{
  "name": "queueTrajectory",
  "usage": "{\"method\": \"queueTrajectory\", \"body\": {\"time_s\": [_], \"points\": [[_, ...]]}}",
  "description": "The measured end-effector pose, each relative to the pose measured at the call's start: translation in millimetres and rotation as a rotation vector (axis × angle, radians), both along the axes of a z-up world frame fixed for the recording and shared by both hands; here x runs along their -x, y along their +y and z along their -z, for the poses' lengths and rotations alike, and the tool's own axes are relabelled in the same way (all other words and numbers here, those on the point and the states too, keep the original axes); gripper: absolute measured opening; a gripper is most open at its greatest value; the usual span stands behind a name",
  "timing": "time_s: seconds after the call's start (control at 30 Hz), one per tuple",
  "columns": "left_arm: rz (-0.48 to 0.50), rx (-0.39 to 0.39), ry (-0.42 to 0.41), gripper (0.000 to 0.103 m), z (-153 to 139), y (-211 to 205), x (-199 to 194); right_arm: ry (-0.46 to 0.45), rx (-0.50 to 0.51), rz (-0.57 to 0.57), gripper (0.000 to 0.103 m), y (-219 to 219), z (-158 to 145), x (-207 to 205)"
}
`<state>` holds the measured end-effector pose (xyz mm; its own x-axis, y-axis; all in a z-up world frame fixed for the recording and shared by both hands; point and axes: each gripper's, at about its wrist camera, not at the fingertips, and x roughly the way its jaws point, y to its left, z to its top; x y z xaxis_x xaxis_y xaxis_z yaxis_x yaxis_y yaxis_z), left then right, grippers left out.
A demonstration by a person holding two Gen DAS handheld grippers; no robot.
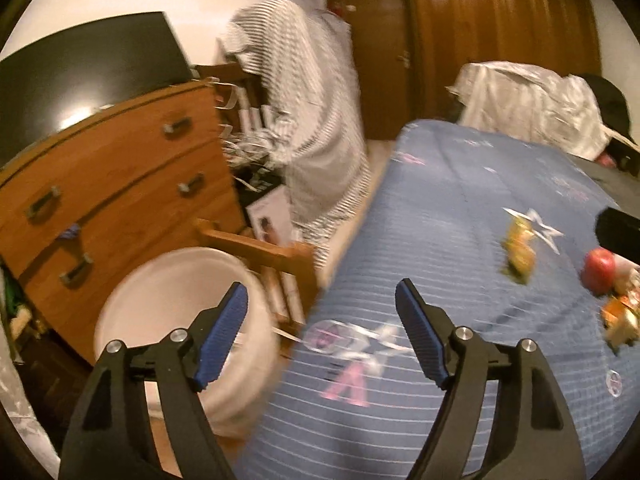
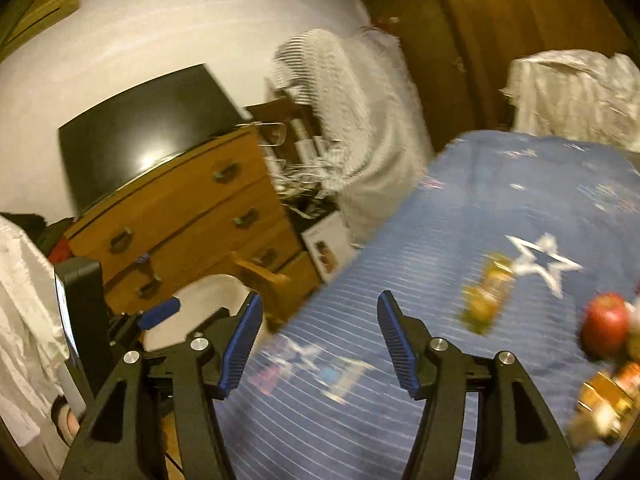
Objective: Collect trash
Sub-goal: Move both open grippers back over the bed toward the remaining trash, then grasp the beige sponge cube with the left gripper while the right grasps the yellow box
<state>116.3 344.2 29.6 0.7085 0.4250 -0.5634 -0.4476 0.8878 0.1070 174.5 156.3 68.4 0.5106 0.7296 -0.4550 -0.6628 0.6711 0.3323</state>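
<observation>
A yellow-green crumpled wrapper (image 1: 519,255) lies on the blue bedspread (image 1: 440,216) near a white star; it also shows in the right wrist view (image 2: 486,300). A red apple (image 1: 599,270) (image 2: 605,324) and orange wrappers (image 1: 620,318) (image 2: 608,400) lie further right. A white bucket (image 1: 180,320) (image 2: 208,304) stands on the floor beside the bed. My left gripper (image 1: 320,312) is open and empty over the bed's edge. My right gripper (image 2: 318,320) is open and empty above the bedspread (image 2: 480,220). The left gripper's blue pad (image 2: 160,312) shows by the bucket.
A wooden dresser (image 1: 112,184) with a dark TV (image 1: 80,80) stands left of the bed. A striped garment (image 1: 312,120) hangs over a chair. White cloth (image 1: 532,100) and a black cap (image 1: 608,100) lie at the bed's far end. A wooden door (image 1: 372,40) is behind.
</observation>
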Motion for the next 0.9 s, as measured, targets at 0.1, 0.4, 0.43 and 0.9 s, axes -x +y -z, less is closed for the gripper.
{"method": "queueTrajectory", "body": {"time_s": [0.1,0.4,0.43,0.9], "points": [[0.089,0.014,0.023,0.073,13.6,-37.1,-11.4,0.006,0.020,0.083,0.068,-72.6,17.6,-4.6],[0.386,0.014,0.061,0.073,38.1,-150.2,-30.6,0.136,0.000,0.372,0.071,-282.1,85.4,-12.8],[0.434,0.022,0.064,0.073,39.8,-162.9,-31.9,0.151,-0.010,0.392,0.071,-295.8,92.0,-12.8],[0.737,0.057,0.219,0.062,102.6,-299.0,-105.8,0.247,-0.106,0.440,0.071,-372.0,148.5,-7.5]]}}
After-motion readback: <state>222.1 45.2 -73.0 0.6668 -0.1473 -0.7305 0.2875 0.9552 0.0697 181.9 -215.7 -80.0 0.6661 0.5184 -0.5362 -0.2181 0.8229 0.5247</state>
